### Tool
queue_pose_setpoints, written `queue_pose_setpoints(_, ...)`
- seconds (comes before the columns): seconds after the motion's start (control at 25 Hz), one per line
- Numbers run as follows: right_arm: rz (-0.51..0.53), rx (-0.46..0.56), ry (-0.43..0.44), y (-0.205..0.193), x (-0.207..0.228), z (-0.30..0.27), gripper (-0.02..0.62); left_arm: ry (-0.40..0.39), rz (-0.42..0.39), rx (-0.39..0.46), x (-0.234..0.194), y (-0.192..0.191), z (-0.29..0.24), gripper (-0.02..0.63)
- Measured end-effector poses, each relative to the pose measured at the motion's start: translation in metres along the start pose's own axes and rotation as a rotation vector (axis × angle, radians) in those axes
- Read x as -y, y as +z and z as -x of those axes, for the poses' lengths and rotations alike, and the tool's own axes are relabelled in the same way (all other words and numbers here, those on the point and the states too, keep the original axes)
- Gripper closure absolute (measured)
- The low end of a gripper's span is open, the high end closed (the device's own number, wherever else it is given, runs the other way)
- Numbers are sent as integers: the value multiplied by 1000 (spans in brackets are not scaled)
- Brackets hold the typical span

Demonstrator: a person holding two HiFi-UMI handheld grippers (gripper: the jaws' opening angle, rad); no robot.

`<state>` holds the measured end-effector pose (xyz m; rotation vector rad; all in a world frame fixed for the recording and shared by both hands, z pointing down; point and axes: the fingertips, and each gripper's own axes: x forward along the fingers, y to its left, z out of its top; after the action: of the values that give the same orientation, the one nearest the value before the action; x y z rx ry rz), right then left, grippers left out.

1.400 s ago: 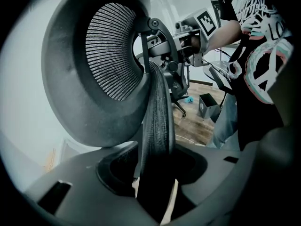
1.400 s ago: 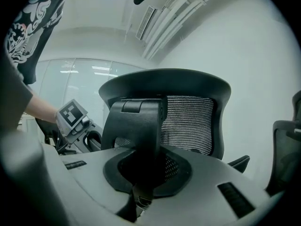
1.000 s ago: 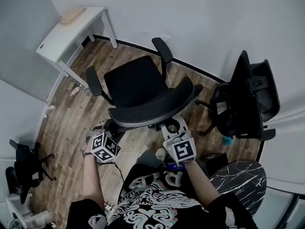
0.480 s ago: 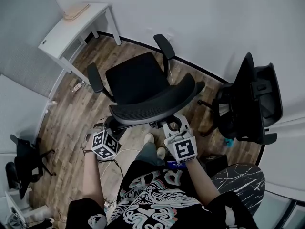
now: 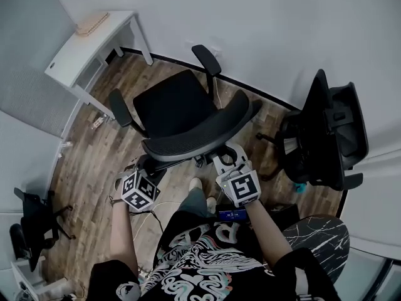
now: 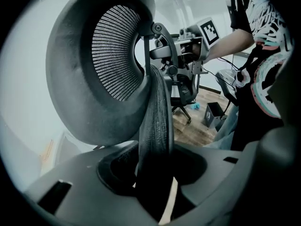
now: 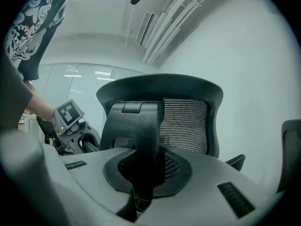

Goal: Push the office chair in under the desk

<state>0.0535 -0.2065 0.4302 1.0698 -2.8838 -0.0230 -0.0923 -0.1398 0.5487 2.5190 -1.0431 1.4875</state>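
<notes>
The left gripper has its jaws clamped on the dark textured side rim of the black mesh-backed office chair, and they have just been closing a shade tighter on it. The right gripper is closed on the black plastic spine bracket behind the backrest. The chair stands on the wood-pattern floor with its seat facing away from the person. It is well apart from the small white desk at the upper left of the head view, and no part of it is under the desk yet.

To push well, I judge that both grips should stay firm and the push should go level through the backrest. The right side should lead, so the seat swings towards the opening between the desk's legs and the armrests clear them. A push set too high could recline the back.

Against a second ago, the chair sits slightly further up and left in the head view, and the right gripper has advanced with it. The gap to the desk looks little changed.
</notes>
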Motion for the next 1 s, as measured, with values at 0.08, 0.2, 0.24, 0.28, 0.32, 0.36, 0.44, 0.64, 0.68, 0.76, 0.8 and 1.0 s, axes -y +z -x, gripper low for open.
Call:
queue_pose_setpoints(0.08, 4, -7, 13, 1, 5, -6, 557, -11, 16, -6, -5, 2, -3, 401)
queue_pose_setpoints(0.2, 1, -3, 19, 3, 15, -12, 557, -9, 29, -17, -12, 7, -8, 403)
queue_pose_setpoints(0.24, 6, 0, 20, 3, 18, -14, 558, -9, 33, -21, -14, 8, -10, 403)
queue_pose_setpoints(0.28, 8, 1, 20, 3, 19, -16, 558, -12, 38, -25, -15, 8, -12, 403)
queue_pose_setpoints(0.32, 10, 0, 24, 3, 20, -19, 557, -16, 43, -31, -17, 7, -12, 404)
queue_pose_setpoints(0.36, 11, -2, 31, 3, 20, -22, 557, -19, 47, -35, -19, 6, -12, 407)
queue_pose_setpoints(0.44, 8, -6, 44, 4, 20, -28, 558, -16, 47, -36, -25, 6, -12, 407)
queue_pose_setpoints(0.64, 19, 2, 46, 4, 26, -38, 558, -26, 59, -45, -33, 5, -17, 413)
queue_pose_setpoints(0.68, 14, 0, 47, 4, 27, -41, 558, -27, 60, -48, -35, 5, -18, 413)
queue_pose_setpoints(0.76, 7, -4, 53, 2, 32, -44, 558, -21, 56, -50, -38, 7, -21, 414)
queue_pose_setpoints(0.8, 4, -3, 54, 2, 34, -45, 558, -15, 52, -50, -40, 7, -23, 414)
queue_pose_setpoints(1.0, -5, -2, 53, 4, 38, -59, 557, 5, 45, -45, -52, 7, -23, 414)
